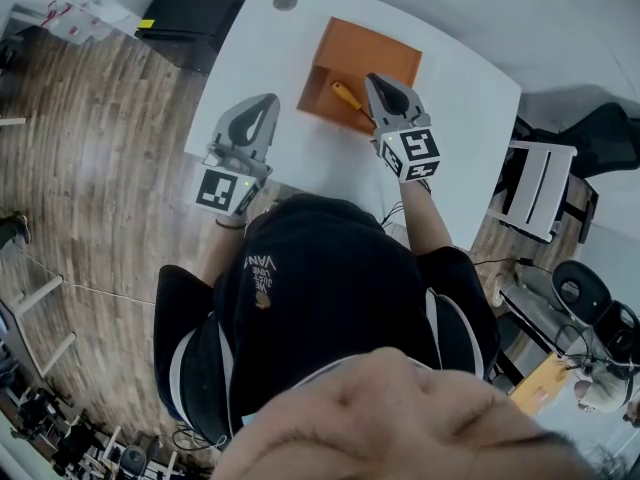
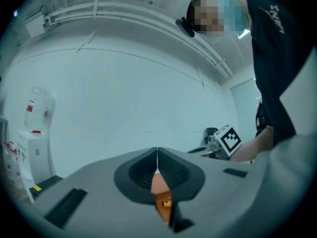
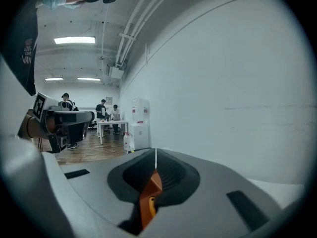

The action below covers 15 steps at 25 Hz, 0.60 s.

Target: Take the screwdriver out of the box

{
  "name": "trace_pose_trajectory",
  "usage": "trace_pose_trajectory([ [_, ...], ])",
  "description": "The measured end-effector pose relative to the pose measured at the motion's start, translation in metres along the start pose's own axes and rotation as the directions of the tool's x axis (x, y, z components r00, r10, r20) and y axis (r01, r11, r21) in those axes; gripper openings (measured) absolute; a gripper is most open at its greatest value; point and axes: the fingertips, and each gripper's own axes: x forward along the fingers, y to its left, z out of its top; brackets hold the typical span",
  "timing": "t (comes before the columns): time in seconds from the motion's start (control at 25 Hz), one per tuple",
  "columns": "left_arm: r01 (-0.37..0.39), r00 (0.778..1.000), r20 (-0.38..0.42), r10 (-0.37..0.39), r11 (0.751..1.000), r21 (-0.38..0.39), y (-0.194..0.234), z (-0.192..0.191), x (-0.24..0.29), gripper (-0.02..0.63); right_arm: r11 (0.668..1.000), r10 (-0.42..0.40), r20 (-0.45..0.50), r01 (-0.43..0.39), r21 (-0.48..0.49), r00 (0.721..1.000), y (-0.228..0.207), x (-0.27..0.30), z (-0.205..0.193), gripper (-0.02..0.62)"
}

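Note:
An open orange box lies on the white table. Inside it a screwdriver with a yellow handle lies aslant near the front wall. My right gripper hovers over the box's near right part, just right of the screwdriver, jaws shut and empty. My left gripper hangs over the bare table left of the box, jaws shut too. In the left gripper view the shut jaws of the left gripper leave a slit showing the orange box. In the right gripper view the right gripper also stands shut, with the box below.
A black case sits beyond the table's far left corner, and a small round grey disc lies on the table behind the box. A chair stands at the right. Wooden floor lies left of the table. A white wall faces both grippers.

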Motion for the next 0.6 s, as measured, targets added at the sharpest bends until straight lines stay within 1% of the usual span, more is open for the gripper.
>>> trace_pose_trajectory([
  [0.08,0.002,1.0,0.003,-0.002,1.0,0.022,0.002,-0.004,0.0,0.015,1.0,0.006,-0.018,-0.006,0.006,1.0,0.0,0.003,-0.008,0.012],
  [0.2,0.001,1.0,-0.001,-0.001,1.0,0.026,0.002,-0.006,-0.001,0.015,1.0,0.018,-0.05,-0.018,0.011,0.999,0.001,0.007,-0.02,0.012],
  [0.4,-0.007,1.0,-0.005,0.007,1.0,-0.017,-0.002,0.0,0.001,0.015,0.999,0.043,-0.107,-0.041,0.022,0.993,0.004,0.013,-0.039,0.012],
  [0.6,-0.011,1.0,-0.01,0.011,1.0,-0.014,-0.001,-0.001,0.0,0.015,0.998,0.065,-0.154,-0.062,0.027,0.986,0.008,0.019,-0.054,0.012],
])
